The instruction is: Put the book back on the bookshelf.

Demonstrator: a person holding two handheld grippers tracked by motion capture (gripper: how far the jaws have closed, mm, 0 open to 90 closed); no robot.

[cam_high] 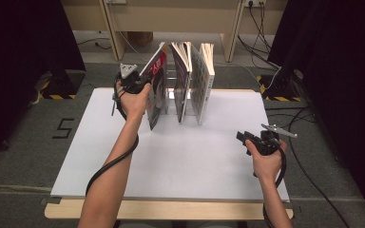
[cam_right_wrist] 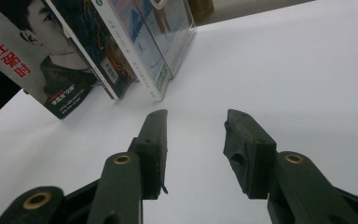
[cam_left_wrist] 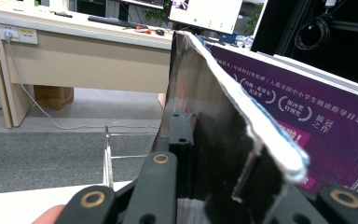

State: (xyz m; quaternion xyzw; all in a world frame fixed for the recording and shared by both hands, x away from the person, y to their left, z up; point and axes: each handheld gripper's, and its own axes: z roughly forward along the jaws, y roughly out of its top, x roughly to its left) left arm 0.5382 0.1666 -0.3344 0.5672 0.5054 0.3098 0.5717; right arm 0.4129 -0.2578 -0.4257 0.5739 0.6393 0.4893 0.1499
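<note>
Left gripper (cam_high: 140,81) clamped on leaning red-covered book (cam_high: 156,90) at upper centre, likely steadying it upright beside two other books (cam_high: 195,80) in clear rack (cam_left_wrist: 108,154); right gripper (cam_high: 244,139) apart, idle at lower right over white tabletop (cam_high: 180,161).

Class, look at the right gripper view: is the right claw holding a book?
No. The right claw stands open with nothing between its jaws, hovering over the white board apart from the books.
</note>
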